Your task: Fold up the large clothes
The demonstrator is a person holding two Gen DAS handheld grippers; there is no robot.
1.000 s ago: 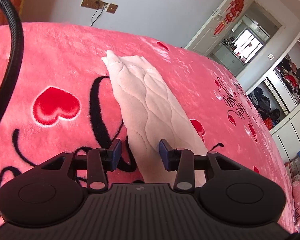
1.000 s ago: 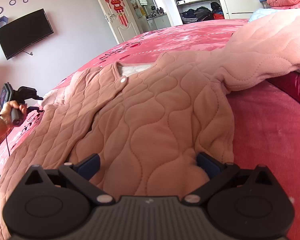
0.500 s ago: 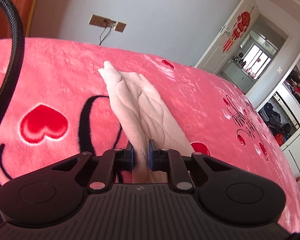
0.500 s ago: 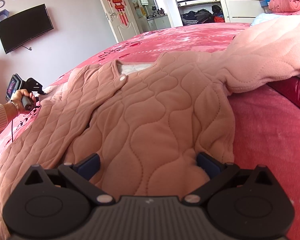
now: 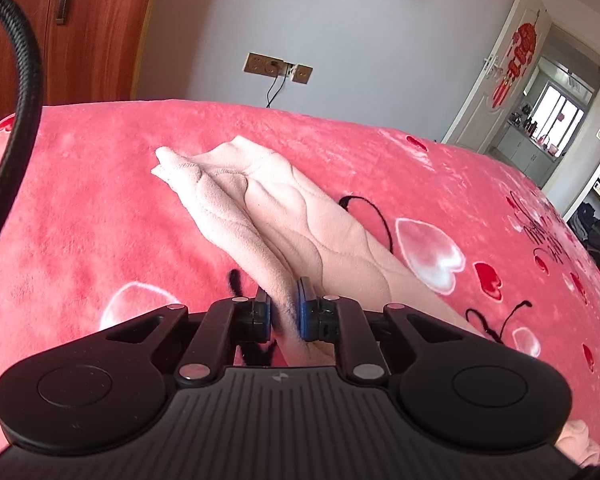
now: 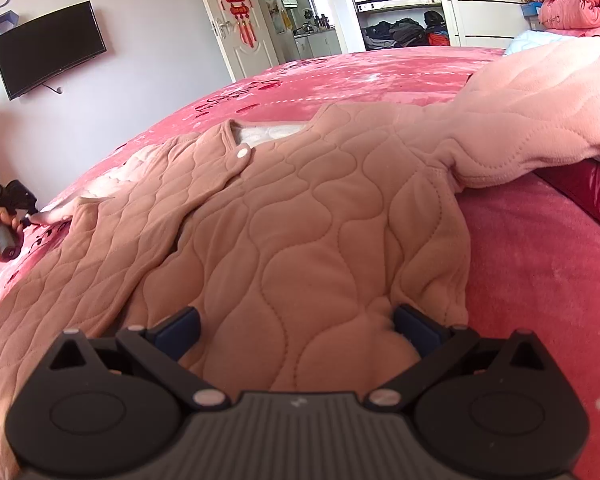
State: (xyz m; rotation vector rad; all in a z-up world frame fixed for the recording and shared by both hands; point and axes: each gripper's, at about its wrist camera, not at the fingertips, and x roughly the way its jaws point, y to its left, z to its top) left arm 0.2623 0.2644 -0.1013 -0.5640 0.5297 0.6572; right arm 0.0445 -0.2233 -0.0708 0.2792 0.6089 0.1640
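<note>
A pink quilted jacket (image 6: 300, 232) lies spread on the red bed blanket (image 6: 532, 280), front up, with a white snap at the collar. Its left sleeve (image 5: 284, 216) stretches away from me in the left wrist view. My left gripper (image 5: 284, 306) is shut on a pinched ridge of that sleeve, which is lifted a little off the blanket. My right gripper (image 6: 296, 326) is open wide, its jaws set on either side of the jacket's hem. The other sleeve (image 6: 540, 120) drapes over a raised edge at the right. The left gripper also shows far left in the right wrist view (image 6: 26, 216).
The red blanket (image 5: 80, 208) with heart prints covers the whole bed. A black cable (image 5: 16, 120) hangs at the left. A wooden wardrobe (image 5: 84, 28) and wall sockets stand beyond the bed. A TV (image 6: 48, 48), a door and folded bedding (image 6: 576, 4) are behind.
My left gripper closed on the sleeve a second ago, then lifted and pulled it, bunching it into a ridge. My right gripper stayed open at the hem.
</note>
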